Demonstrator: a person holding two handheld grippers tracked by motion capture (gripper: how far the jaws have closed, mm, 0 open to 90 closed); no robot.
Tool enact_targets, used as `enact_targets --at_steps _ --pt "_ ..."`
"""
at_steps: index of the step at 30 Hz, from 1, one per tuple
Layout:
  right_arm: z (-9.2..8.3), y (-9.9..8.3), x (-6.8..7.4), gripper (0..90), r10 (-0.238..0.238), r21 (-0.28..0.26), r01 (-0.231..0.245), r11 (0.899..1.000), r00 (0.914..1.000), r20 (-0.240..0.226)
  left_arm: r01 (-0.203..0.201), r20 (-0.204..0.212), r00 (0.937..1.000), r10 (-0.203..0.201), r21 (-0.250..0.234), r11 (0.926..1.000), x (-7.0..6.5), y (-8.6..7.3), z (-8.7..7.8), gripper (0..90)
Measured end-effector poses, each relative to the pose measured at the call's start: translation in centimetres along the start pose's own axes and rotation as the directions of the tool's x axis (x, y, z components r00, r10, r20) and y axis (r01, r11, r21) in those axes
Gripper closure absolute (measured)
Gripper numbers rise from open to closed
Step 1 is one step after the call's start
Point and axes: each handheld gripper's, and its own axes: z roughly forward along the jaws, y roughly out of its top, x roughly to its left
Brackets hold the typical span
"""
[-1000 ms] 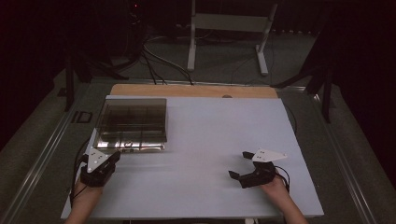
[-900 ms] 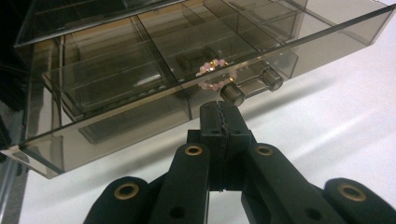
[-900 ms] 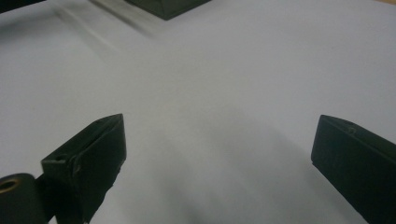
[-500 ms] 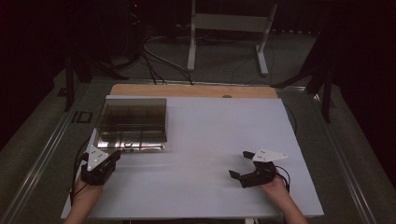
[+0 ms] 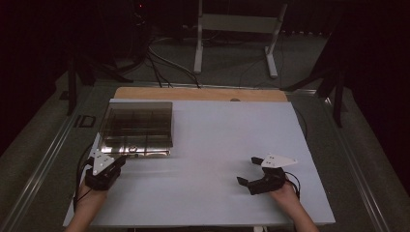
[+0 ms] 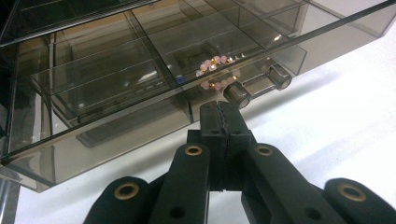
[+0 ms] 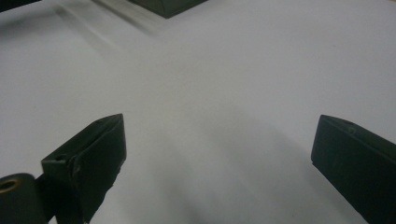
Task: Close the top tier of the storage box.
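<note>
Organizer box [image 6: 140, 93] drawer knob [image 6: 236, 94] just beyond closed left gripper [image 6: 219, 114] tips.

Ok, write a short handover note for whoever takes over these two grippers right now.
Left claw: shut, empty, tips just short of the nearer drawer knob of the smoky clear organizer box.
Right claw: open, empty, low over the bare white table.
A pink bead bracelet lies in a compartment behind the knobs.
Done: left claw brought up to the drawer front.
Left: probably grip the knob and work the drawer.
</note>
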Motion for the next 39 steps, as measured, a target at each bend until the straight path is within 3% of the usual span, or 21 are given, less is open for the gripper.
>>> enact_targets --at_steps 18,39 --pt "-0.1 0.0 0.0 3.6 0.005 -0.004 -0.005 1.000 1.0000 0.002 -0.035 -0.015 0.9993 0.036 0.018 0.9992 -0.2 0.4 0.4 89.7" --pt "0.0 0.0 -0.1 3.6 0.005 -0.003 -0.005 1.000 1.0000 0.001 -0.020 -0.018 0.9996 0.021 0.016 0.9997 0.4 0.8 1.3 89.7"
